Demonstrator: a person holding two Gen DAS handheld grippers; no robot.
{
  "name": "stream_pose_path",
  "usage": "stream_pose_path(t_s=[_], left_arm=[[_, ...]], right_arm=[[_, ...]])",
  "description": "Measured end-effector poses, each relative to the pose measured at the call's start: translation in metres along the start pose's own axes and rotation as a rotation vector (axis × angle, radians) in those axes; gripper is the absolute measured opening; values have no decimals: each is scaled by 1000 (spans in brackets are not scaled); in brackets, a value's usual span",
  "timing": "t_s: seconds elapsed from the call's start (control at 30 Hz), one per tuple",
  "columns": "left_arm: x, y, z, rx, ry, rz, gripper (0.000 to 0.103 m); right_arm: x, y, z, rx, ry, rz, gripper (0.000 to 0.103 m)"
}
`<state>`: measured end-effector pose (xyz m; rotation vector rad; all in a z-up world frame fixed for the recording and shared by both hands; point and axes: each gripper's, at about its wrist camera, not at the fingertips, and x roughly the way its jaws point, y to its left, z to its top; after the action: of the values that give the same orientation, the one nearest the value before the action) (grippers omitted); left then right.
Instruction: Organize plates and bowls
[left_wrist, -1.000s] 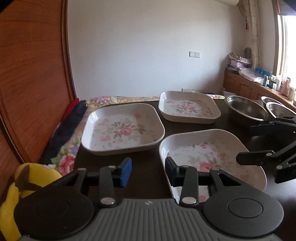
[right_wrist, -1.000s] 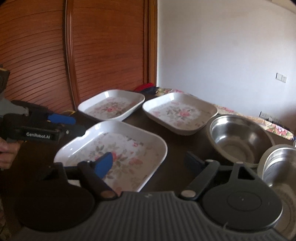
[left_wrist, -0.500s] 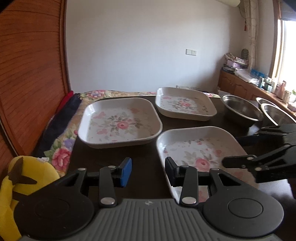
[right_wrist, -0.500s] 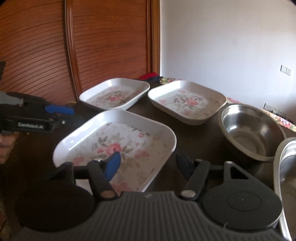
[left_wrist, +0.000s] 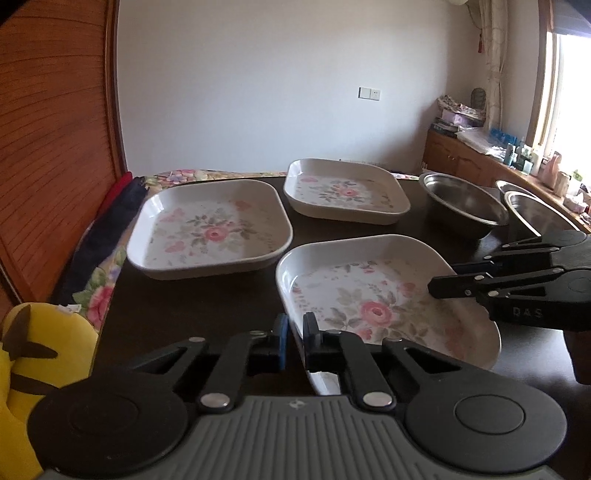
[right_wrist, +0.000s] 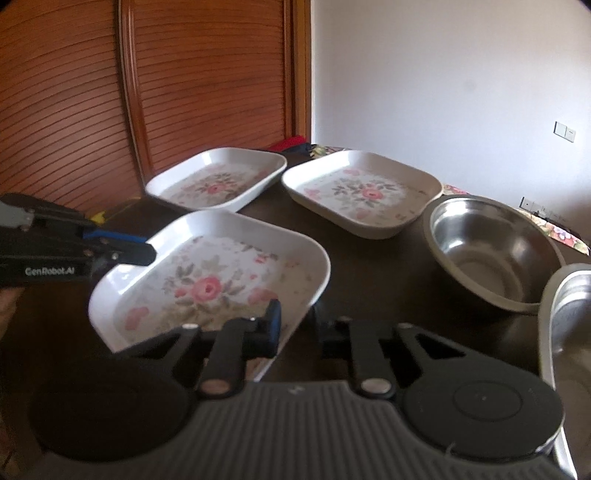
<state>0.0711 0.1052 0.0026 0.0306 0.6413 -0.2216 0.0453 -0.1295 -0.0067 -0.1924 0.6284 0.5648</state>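
Left tool (left_wrist: 293, 338) grips the near plate's (left_wrist: 373, 295) rim; right tool (right_wrist: 297, 325) is closing on its opposite rim. Only the right view shows the left tool's label

Three floral square plates (left_wrist: 210, 230) and three steel bowls (left_wrist: 461, 206) are on the table.

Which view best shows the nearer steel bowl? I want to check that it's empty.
The right wrist view: the steel bowl sits close, its bare inside visible down to the bottom. The left wrist view shows the same bowl farther off at a low angle, mostly rim and far wall, its bottom hidden.
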Motion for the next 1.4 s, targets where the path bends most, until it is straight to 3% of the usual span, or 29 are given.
stream_pose_path(t_s=[0.5, 0.93, 1.4], left_arm=[[-30, -10, -2, -47, -81, -3, 15], [-71, -33, -4, -14, -146, -3, 15], [-88, -52, -24, -9, -135, -12, 15]], right_arm=[[-25, 1, -3, 52, -106, -23, 11], [-63, 7, -11, 51, -167, -37, 10], [-88, 7, -32, 65, -186, -37, 10]])
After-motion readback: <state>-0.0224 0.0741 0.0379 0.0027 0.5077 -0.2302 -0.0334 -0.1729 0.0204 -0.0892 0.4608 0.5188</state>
